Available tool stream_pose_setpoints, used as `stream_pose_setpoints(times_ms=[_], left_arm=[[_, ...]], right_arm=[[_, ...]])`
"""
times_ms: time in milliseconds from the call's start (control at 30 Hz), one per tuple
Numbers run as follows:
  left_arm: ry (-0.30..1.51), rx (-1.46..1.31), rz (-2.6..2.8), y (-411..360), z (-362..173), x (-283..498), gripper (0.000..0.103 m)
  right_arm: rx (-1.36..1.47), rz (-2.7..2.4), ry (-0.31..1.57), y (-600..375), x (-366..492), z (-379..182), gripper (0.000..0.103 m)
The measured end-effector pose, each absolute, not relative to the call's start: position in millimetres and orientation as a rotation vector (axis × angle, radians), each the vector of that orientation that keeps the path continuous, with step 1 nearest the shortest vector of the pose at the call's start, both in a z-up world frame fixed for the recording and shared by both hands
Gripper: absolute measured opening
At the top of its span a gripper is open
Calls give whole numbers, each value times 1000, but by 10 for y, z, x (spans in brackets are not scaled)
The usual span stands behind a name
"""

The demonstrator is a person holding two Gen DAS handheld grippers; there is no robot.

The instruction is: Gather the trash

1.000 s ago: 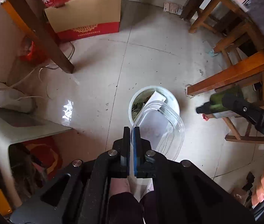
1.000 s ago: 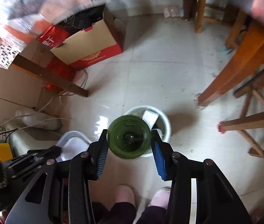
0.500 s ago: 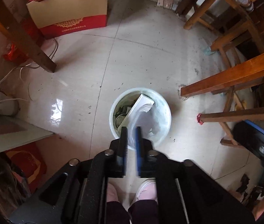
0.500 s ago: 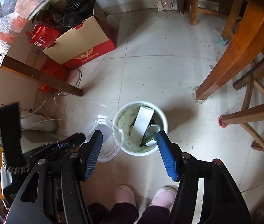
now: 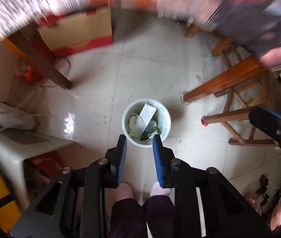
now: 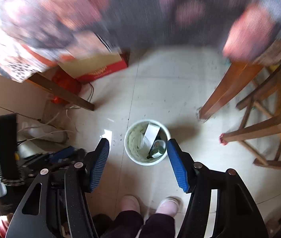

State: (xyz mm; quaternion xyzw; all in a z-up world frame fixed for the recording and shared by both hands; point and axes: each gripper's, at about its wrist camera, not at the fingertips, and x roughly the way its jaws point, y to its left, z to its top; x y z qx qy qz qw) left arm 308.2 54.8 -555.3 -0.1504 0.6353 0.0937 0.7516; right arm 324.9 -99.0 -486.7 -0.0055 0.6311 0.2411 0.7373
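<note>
Both my claws hang empty above the floor: my left gripper (image 5: 139, 138) has just been opening with nothing between its jaws, and my right gripper (image 6: 138, 144) gapes wider. Below them the white bin (image 5: 165, 128) holds the green bottle (image 5: 150, 133), a clear container (image 5: 135, 125) and a white carton (image 5: 148, 112). So that load looks dumped; anything left to collect lies out of sight.

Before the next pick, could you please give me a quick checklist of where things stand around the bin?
1. Left gripper empty, jaws just opened: ok.
2. Right gripper empty, jaws just opened wide: ok.
3. Green bottle inside the bin: ok.
4. Clear container inside the bin: ok.
5. Bin upright on the floor: ok.
6. Next trash item located: cannot tell, upper parts of both views are blurred.
</note>
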Motion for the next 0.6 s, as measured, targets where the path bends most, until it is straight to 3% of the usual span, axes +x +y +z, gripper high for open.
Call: stream_pose_setpoints(times_ms=[233, 367, 600], left_arm=[[1223, -323, 208, 394, -3728, 2831, 29], [1059, -308, 186, 252, -2661, 2536, 41], [814, -257, 127, 112, -1261, 1841, 43]], right_arm=[[-53, 569, 1285, -1218, 3174, -3416, 57], [-72, 591, 1174, -1372, 3000, -2481, 57], [-72, 638, 941, -1545, 2427, -1139, 57]])
